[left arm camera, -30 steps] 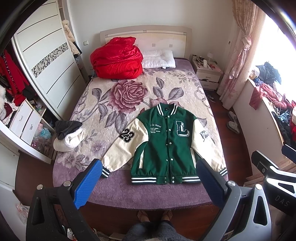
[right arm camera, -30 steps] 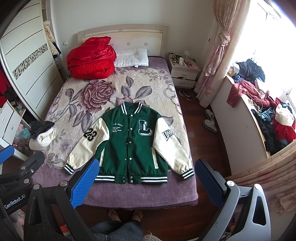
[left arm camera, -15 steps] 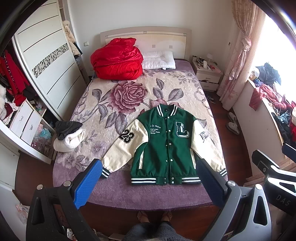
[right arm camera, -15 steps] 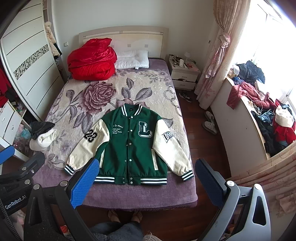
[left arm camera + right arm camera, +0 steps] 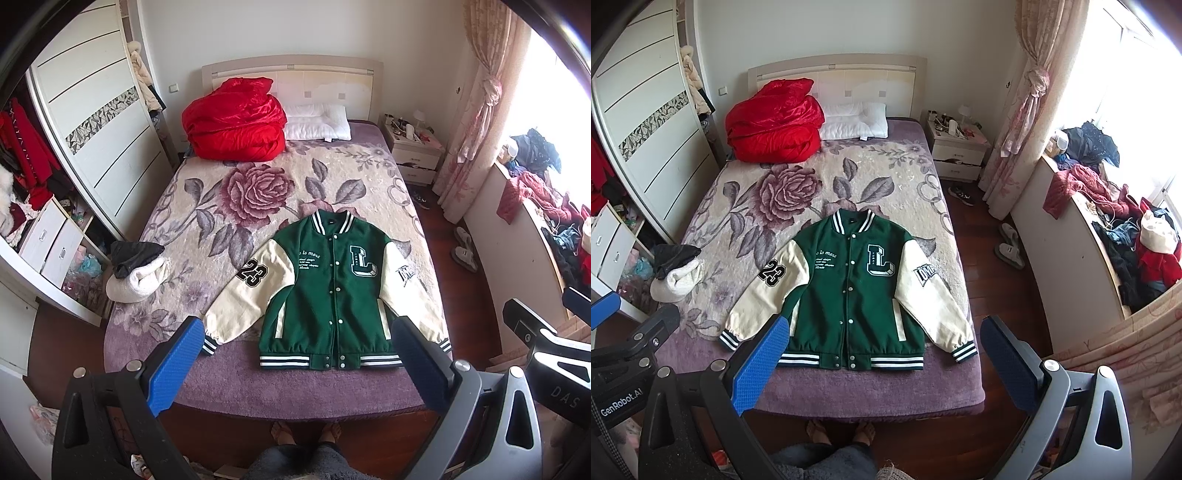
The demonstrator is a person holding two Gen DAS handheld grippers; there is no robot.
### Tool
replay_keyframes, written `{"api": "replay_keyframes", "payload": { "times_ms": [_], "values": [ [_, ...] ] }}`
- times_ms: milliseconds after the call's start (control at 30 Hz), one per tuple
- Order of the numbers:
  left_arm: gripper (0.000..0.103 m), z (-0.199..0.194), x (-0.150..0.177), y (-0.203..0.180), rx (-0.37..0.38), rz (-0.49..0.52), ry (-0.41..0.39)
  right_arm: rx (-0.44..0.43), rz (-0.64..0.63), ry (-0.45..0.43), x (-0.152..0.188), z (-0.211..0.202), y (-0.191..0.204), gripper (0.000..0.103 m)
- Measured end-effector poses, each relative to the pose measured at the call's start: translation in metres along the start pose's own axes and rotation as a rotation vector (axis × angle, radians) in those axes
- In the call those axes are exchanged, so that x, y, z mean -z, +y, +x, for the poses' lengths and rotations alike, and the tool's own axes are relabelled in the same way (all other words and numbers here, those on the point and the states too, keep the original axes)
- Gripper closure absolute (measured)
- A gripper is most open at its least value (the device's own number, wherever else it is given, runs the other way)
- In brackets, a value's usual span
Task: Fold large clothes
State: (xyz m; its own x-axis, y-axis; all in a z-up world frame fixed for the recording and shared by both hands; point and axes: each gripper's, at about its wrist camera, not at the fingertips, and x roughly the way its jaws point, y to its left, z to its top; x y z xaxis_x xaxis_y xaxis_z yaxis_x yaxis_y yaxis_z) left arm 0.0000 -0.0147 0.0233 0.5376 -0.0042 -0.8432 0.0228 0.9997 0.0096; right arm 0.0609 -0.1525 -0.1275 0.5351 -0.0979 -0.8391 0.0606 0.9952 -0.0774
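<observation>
Your left claw (image 5: pixel 299 354) and right claw (image 5: pixel 882 350) are both wide open and hold nothing, low in each frame, above the varsity jacket (image 5: pixel 332 291) lying flat on the bed (image 5: pixel 258 384).

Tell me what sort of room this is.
A lived-in home bedroom, most likely. A double bed with a floral rose blanket fills it, a white pillow lies at the headboard, and a white sliding-door wardrobe stands alongside. A green varsity jacket lies spread on the bed.

The jacket (image 5: pixel 855 291) bears "23" on one sleeve and "L" on its chest; the left gripper (image 5: pixel 631 369) reads "GenRobot.AI".
</observation>
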Motion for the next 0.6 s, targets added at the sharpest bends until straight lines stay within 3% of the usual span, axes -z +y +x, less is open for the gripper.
{"api": "replay_keyframes", "payload": {
  "times_ms": [600],
  "values": [
    [0.000, -0.0055, -0.0064, -0.0022, 0.000, -0.011, -0.012, -0.006, 0.005, -0.005, -0.0048, -0.0066, -0.0032, 0.000]
  ]
}}
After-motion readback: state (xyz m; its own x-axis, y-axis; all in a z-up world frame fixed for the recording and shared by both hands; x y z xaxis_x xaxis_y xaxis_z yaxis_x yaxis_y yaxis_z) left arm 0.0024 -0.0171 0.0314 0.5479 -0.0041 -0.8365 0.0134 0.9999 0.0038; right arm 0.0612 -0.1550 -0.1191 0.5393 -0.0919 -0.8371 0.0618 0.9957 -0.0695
